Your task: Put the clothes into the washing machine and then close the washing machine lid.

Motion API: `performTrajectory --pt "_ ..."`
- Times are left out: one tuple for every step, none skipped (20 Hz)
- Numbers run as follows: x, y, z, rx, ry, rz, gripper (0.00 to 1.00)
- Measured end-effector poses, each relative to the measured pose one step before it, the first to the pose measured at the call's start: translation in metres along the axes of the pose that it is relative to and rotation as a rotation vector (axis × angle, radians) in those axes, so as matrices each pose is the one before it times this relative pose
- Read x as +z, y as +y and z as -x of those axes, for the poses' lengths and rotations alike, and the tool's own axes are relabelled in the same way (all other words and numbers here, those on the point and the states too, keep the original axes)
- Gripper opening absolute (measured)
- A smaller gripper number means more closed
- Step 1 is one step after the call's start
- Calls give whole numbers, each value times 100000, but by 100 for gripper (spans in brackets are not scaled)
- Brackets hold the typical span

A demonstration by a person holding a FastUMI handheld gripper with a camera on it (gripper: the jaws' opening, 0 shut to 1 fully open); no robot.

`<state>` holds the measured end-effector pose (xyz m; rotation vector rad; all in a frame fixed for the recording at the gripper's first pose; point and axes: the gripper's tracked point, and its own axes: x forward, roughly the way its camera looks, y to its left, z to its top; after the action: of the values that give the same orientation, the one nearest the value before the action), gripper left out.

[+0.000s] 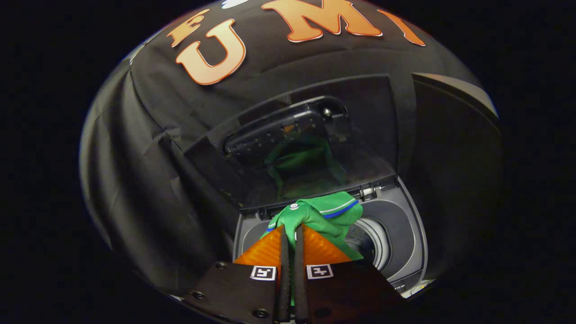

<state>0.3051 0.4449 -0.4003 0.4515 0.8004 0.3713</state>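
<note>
Your gripper (291, 231) is closed on the shirt (321, 217): both fingers (284, 256) pinch a fold of green cloth, with a strip of it showing in the narrow gap between them. The shirt bunches just ahead of the tips and hangs over the washer's (400, 243) open top, with the drum (375, 243) below it and a little to the right. Expect it to handle light, soft and limp; it will drape and swing, and a sleeve may snag on the rim. A pinch on a thick bunched fold, as you have now, looks like the safest hold. Beyond, the lid (315, 135) stands raised at the far side, its dark glass reflecting the green.
</note>
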Motion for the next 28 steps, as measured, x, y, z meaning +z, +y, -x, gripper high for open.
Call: performTrajectory --pt "-769 -372 -489 -1357 1746 218 12" --pt "-902 -307 -703 -583 2393 456 11" --pt "-628 -481 -845 -677 1320 259 12" --pt "-880 -372 -939 -1147 1664 741 12" --pt "-559 -321 -827 -694 1518 -300 11" --pt "-605 -267 -777 -691 773 -94 12" --pt "-558 -327 -752 -1224 1228 -258 11" --pt "-512 -312 -665 -1244 1671 152 12" --pt "-540 -449 -903 -1061 1334 183 12" --pt "-764 -480 -593 -1160 2254 984 11" --pt "-537 -367 -590 -1387 1952 642 12" --pt "-603 -66 -536 -701 2065 263 12" --pt "-638 -86 -610 -848 2185 286 11" --pt "-410 -209 -474 -569 1406 4 11" --pt "-518 -249 -462 -797 1972 388 12" --pt "-340 -22 -249 -285 1149 -92 12" --pt "-135 -151 -170 -502 616 -169 12" --pt "-170 104 -245 421 985 -280 12" --pt "22 -15 -137 48 119 140 12" --pt "-82 -210 -148 -621 819 710 12" --pt "79 -41 -117 65 149 138 11" --pt "-166 33 -153 -233 1147 -243 13" --pt "-218 -209 -141 -516 631 197 15" --pt "-75 8 236 687 371 629 27" --pt "76 -221 113 -829 -211 431 39" --pt "132 -59 141 -887 -1386 960 51" --pt "25 29 92 -9 -657 314 63" --pt "-133 -95 341 -426 63 656 75"
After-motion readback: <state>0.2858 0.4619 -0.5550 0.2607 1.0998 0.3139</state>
